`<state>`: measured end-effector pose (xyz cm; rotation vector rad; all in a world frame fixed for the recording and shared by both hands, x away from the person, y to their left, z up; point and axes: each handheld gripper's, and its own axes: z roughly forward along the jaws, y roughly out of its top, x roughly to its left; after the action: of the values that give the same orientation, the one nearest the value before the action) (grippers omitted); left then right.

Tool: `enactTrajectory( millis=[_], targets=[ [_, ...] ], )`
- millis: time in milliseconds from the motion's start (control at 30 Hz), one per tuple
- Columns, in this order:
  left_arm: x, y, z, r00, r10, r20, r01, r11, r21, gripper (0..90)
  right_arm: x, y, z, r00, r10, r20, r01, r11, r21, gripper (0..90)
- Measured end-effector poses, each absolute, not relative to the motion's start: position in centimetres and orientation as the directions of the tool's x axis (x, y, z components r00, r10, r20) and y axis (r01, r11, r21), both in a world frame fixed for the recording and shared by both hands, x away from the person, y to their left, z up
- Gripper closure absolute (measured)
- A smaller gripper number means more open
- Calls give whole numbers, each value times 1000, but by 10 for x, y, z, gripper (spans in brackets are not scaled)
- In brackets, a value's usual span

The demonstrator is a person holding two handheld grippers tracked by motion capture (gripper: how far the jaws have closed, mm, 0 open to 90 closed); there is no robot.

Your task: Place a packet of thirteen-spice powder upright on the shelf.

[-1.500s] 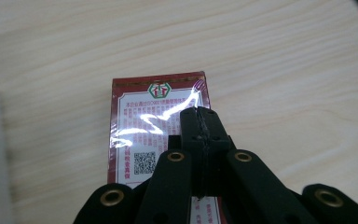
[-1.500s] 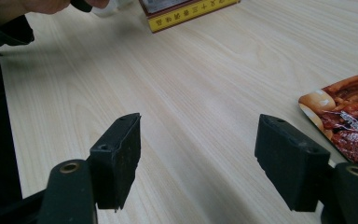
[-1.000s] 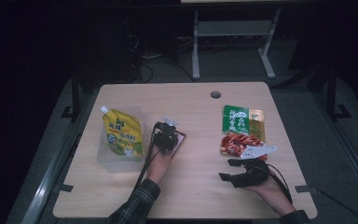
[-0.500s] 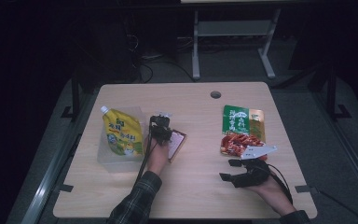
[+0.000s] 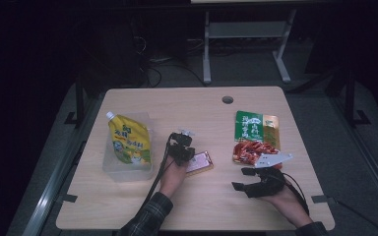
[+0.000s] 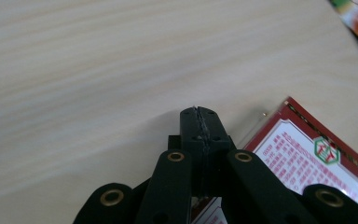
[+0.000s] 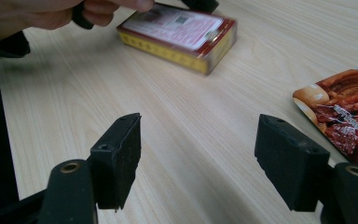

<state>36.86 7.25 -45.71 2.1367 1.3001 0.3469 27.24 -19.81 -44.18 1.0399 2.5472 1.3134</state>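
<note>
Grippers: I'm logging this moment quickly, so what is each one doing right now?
Left gripper: jaws closed, holding nothing, beside the small red box.
Right gripper: jaws open, empty, over the table.

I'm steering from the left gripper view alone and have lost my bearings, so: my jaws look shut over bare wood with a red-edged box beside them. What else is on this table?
Observer: In the high view, a yellow spouted pouch lies in a clear tray to the left of your left gripper.
Operator: And the right gripper?
Observer: The right gripper rests near the table's front edge, jaws wide apart with nothing between them.
Operator: What's that red corner at my top right?
Observer: A green and red snack packet, lying flat beyond the right gripper.
Operator: Is the box standing?
Observer: No, the red-edged box lies flat on the table, label up.
</note>
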Motion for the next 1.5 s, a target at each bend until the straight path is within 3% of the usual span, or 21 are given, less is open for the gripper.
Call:
enactTrajectory(
  millis=[133,400,833,867,1033,1233,1367,1500],
  targets=[
    [357,68,-455,531,844,-71,693,-384,610,898,272,-199,-442,-762,610,217,530,395,750,310],
    [349,92,-441,513,858,15,693,-425,583,898,272,-198,-442,-763,609,215,529,399,749,310],
    [304,110,-442,590,806,-50,685,-468,558,897,272,-197,-442,-764,609,213,529,402,747,310],
    [301,113,-441,603,796,-52,673,-472,569,874,272,-197,-442,-764,609,212,528,403,748,310],
    [295,127,-432,682,720,-131,629,-486,607,575,272,-197,-442,-767,606,212,526,404,749,310],
    [274,121,-432,800,584,-140,532,-582,615,285,272,-198,-443,-773,598,212,521,408,750,309],
    [267,111,-444,818,573,-57,493,-645,584,201,272,-198,-443,-778,593,207,515,413,751,309],
    [268,109,-451,818,574,-42,492,-661,567,195,272,-198,-443,-779,592,205,513,415,752,309]
  ],
)
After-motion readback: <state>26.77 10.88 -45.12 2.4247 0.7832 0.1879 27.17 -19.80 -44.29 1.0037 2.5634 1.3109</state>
